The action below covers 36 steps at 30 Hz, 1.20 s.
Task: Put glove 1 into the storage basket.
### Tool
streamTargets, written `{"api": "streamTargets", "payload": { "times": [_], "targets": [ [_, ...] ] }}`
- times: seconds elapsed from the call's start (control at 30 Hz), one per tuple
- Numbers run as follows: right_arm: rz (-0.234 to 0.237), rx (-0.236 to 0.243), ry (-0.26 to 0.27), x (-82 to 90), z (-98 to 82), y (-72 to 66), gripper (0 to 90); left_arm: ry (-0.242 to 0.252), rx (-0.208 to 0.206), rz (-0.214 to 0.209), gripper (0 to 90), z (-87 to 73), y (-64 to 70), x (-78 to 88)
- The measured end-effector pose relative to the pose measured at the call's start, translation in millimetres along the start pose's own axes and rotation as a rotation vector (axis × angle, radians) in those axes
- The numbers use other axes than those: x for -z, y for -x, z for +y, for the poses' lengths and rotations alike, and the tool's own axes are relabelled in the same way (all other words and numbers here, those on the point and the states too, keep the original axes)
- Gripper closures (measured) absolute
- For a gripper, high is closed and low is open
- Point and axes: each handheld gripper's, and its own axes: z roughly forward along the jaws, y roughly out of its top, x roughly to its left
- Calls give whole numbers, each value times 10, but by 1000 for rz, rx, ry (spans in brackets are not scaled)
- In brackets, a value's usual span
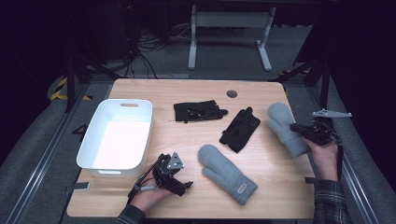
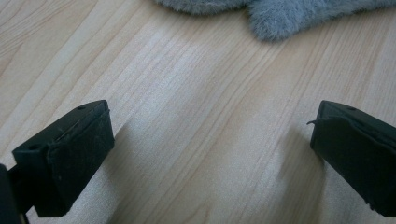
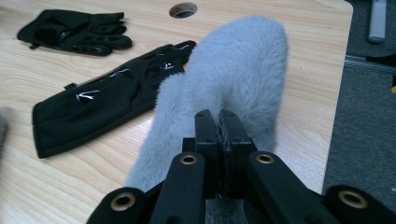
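Pinching the grey mitten (image 1: pixel 285 127) at the worktop's (image 1: pixel 196 140) three-o'clock edge, our right gripper (image 1: pixel 299 129) holds it pointing eleven; left gripper (image 1: pixel 186 185) spread over bare wood.

Near grey mitten (image 2: pixel 275 16) cut by the top edge — far mitten's (image 3: pixel 233 84) cuff behind the fingers (image 3: pixel 205 135).

Open wood at the front — clutter lying further back

Bare table (image 1: pixel 280 186) is stretching between the white bin (image 1: pixel 116 135) and near grey mitten (image 1: pixel 226 173) — two black gloves (image 1: pixel 198 111) (image 1: pixel 240 129) are crowding the middle.
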Motion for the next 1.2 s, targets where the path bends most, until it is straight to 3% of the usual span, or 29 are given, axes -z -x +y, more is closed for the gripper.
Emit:
{"api": "streamTargets", "payload": {
  "times": [0.23, 0.53, 1.2],
  "targets": [
    [16, 0, 2, 36, -8, -99, 888, 1, 0, 0, 0, 0, 0, 0],
    [62, 52, 7, 50, 32, -358, 888, 0, 0, 0, 0, 0, 0, 0],
    [206, 127, 21, 111, 68, -913, 887, 1, 0, 0, 0, 0, 0, -1]
  ]
}}
